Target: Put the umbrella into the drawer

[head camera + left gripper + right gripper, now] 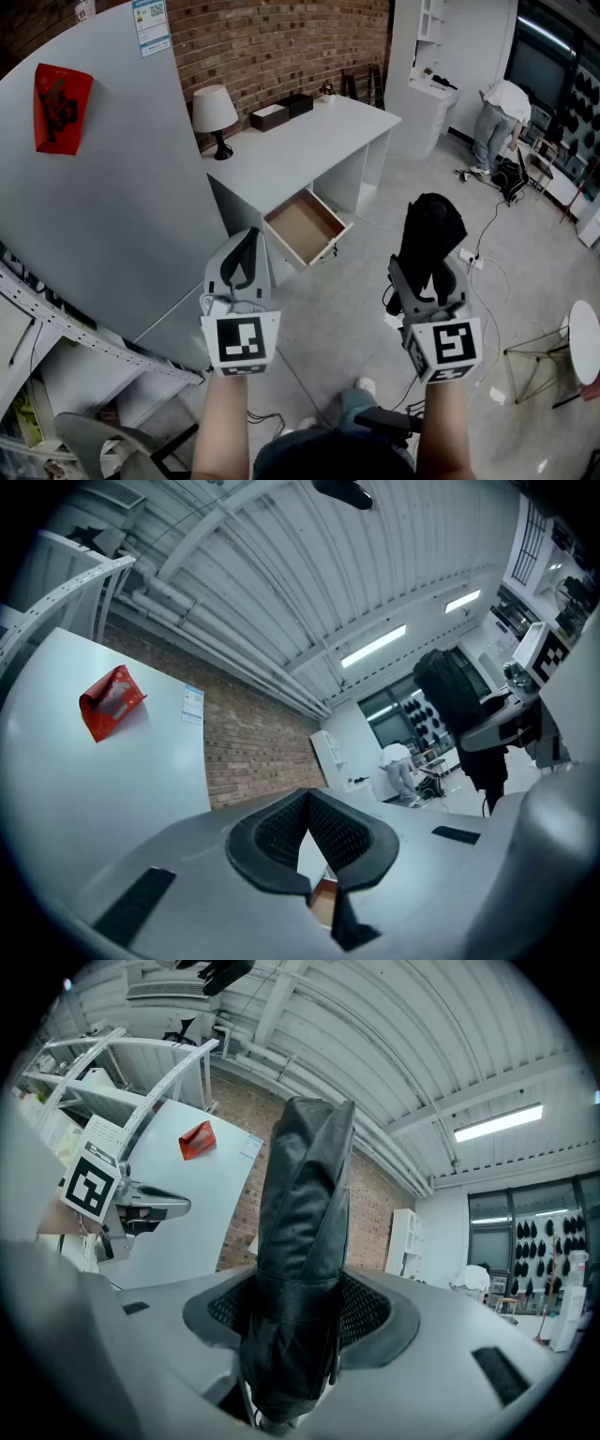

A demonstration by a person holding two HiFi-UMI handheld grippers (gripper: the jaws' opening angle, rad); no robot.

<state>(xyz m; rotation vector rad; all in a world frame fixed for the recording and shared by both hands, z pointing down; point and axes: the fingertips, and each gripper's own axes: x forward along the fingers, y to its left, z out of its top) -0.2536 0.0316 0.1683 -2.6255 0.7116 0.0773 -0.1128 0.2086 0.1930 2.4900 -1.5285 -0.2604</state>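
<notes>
Umbrella (pixel 300 1194) base is hidden, seemingly under the right gripper (pixel 300 1309), whose wide-set jaws clamp it upright. Left gripper (pixel 307 801) has closed, empty jaws.

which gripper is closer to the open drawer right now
Left. In the head view the left gripper, shut and empty, sits just below-left of the open drawer. The right gripper, shut on the umbrella, is farther off to the drawer's right.

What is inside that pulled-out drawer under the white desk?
The drawer shows only its bare brown bottom; nothing lies in it. Whatever part sits under the desk top is covered. The umbrella is held in the right gripper.
</notes>
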